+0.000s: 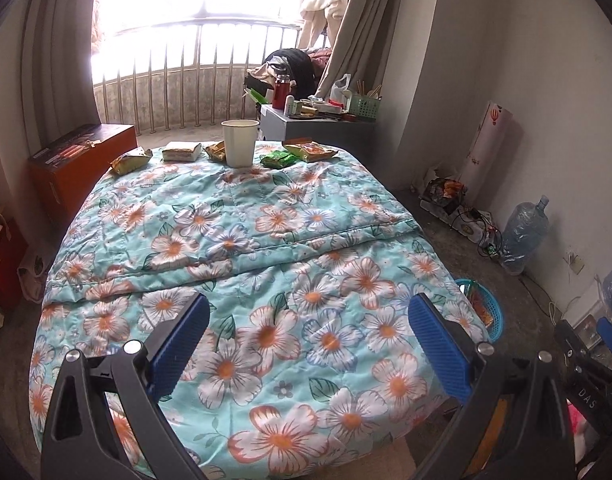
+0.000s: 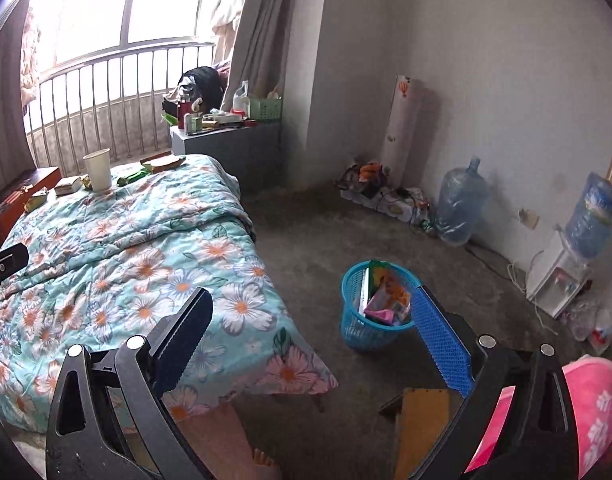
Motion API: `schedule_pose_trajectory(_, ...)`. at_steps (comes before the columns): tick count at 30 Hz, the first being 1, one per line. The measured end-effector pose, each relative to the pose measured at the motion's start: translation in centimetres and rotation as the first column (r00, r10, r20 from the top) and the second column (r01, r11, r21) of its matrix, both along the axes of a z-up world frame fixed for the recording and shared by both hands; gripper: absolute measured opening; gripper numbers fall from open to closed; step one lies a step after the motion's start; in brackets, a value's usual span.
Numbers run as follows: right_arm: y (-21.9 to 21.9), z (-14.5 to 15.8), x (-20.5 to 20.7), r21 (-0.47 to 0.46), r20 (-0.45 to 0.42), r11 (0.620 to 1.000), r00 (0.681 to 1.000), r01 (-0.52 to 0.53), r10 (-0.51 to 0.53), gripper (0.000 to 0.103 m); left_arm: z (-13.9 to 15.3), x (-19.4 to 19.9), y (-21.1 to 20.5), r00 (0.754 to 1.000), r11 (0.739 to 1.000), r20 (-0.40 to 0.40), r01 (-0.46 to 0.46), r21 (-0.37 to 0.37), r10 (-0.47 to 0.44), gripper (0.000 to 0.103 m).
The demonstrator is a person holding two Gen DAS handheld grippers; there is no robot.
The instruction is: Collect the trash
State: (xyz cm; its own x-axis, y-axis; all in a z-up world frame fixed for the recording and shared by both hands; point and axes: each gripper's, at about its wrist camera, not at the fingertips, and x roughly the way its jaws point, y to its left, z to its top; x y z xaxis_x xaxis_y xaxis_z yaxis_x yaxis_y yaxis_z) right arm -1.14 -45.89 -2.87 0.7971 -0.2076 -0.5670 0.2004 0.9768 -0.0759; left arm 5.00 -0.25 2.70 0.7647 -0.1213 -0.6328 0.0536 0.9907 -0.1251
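A white paper cup [image 1: 239,143] stands at the far end of the floral quilt [image 1: 242,248], with snack wrappers beside it: a yellow one [image 1: 131,159], a white box [image 1: 181,151], a green one [image 1: 280,158] and an orange one [image 1: 311,151]. The cup also shows in the right wrist view [image 2: 98,169]. My left gripper [image 1: 308,334] is open and empty over the near end of the quilt. My right gripper [image 2: 312,334] is open and empty, near a blue basket [image 2: 360,334] on the floor that holds several wrappers.
An orange box [image 1: 72,168] stands left of the bed. A cluttered grey cabinet [image 2: 230,140] sits by the railing. Water bottles [image 2: 460,204], a dispenser [image 2: 562,280] and cables line the right wall. A wooden stool [image 2: 420,420] is close in front.
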Motion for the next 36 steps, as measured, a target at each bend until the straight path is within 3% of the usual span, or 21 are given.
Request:
schedule_pose_trajectory(5,0.0,-2.6,-0.2,0.013,-0.114,1.0,0.993,-0.018,0.019,0.095,-2.0,-0.5,-1.3,0.995,0.999,-0.095,-0.013,0.038,0.016,0.097)
schedule_pose_trajectory(11,0.0,-3.6,-1.0,0.017,-0.163,0.999,0.986,-0.035,0.037,0.095,-3.4,-0.7,-2.3,0.985,0.997,-0.169,-0.002,0.071,0.014,0.097)
schedule_pose_trajectory(25,-1.3,-3.7,-1.6,0.003,-0.187,1.0,0.982,-0.014,0.015,0.095,-3.7,-0.2,-3.9,0.974,0.997,-0.224,0.028,0.074,-0.011,0.097)
schedule_pose_trajectory(36,-2.1,-3.4,-1.8,0.0,-0.186,1.0,0.983,0.001,-0.001,0.095,-2.8,-0.4,-5.3,0.979,0.996,-0.198,0.062,0.066,-0.048,0.097)
